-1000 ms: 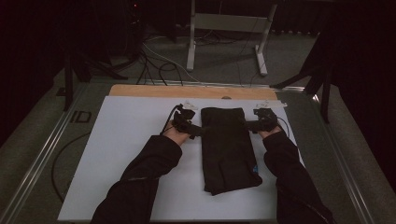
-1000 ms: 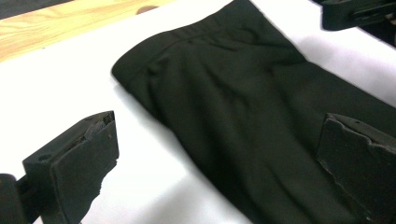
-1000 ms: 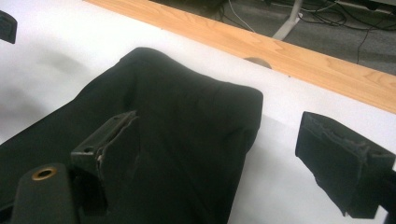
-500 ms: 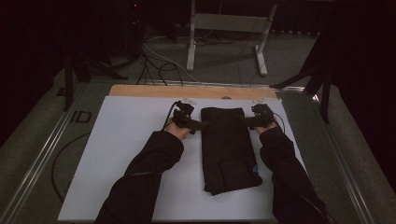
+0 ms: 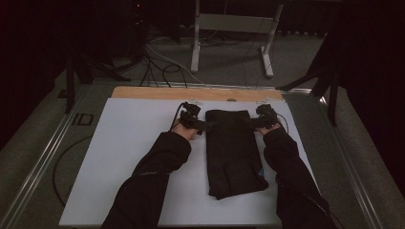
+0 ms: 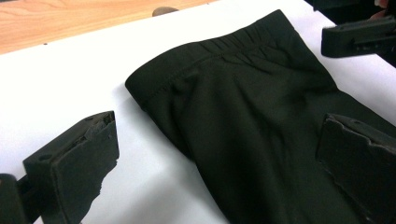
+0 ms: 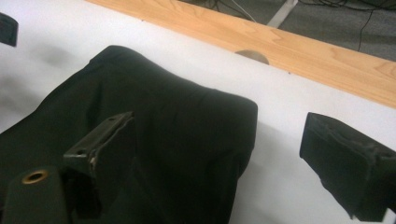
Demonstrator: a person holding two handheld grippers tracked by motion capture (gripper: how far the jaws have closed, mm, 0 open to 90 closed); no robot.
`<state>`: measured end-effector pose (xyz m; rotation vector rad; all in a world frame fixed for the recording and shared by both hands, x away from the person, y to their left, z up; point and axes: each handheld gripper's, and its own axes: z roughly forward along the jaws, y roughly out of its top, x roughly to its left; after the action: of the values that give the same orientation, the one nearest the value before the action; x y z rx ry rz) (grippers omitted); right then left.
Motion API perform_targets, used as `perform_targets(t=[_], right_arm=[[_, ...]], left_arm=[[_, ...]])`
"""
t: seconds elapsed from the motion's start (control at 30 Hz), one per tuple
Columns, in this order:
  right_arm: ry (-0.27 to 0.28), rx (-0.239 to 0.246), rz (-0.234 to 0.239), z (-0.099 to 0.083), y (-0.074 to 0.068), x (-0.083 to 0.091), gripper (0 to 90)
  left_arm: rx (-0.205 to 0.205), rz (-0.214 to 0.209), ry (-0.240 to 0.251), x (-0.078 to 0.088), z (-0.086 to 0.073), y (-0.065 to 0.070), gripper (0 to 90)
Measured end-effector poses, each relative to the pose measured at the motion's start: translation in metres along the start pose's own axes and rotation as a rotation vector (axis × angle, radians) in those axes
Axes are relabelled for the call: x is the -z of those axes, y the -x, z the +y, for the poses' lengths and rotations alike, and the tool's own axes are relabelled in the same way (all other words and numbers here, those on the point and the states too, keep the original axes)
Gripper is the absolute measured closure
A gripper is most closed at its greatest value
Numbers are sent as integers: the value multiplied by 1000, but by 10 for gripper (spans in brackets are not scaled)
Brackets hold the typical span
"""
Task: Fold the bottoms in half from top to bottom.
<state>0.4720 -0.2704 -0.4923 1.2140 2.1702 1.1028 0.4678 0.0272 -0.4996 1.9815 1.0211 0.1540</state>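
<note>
left gripper (image 5: 206, 126): jaws apart, straddling waistband corner
right gripper (image 5: 251, 123): jaws apart, opposite corner
black pants (image 5: 234, 151): folded flat on white board (image 5: 129, 143)
surroundings: wooden strip (image 5: 157, 93) behind

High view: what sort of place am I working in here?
Probably a lab or data-recording workspace: a white work mat on a framed table, loose cables on grey floor, and a bare metal stand in a dark room.

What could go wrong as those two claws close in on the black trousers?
Each open gripper, left and right, straddles one waistband corner of the folded black trousers. A jaw might pinch only the top layer, so the fold would come apart when lifted. Uneven pulls could also drag the cloth askew on the white mat.
</note>
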Motion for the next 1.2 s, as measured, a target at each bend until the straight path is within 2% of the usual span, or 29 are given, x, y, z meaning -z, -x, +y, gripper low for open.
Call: perform_targets(t=[0.17,0.23,0.37,0.47,0.53,0.67,0.9,0.97,1.0,1.07,1.2], right_arm=[[2,-28,3,4,1,-5,133],[-7,-33,6,5,1,-7,135],[-25,-28,-5,6,3,-12,170],[-29,-56,-9,5,4,-15,177],[-36,-64,-2,4,6,-18,182],[-58,-84,-17,0,8,-24,200],[-74,-110,-3,-7,11,-33,222],[-79,-114,1,-8,11,-34,225],[-84,-118,2,-9,12,-35,225],[-82,-131,6,-9,13,-37,226],[-89,-147,21,-11,13,-39,240]], left_arm=[[28,-15,-30,-8,3,-4,5],[18,-10,-38,-11,3,-4,6],[46,16,-30,-18,3,-7,54],[60,6,-28,-22,4,-9,82],[67,14,-45,-26,4,-10,86],[91,25,-50,-32,5,-13,94],[124,11,-69,-41,2,-16,196],[141,21,-91,-45,1,-17,206],[147,13,-86,-46,0,-17,217],[145,23,-90,-46,1,-15,258],[157,-7,-91,-46,0,-16,354]])
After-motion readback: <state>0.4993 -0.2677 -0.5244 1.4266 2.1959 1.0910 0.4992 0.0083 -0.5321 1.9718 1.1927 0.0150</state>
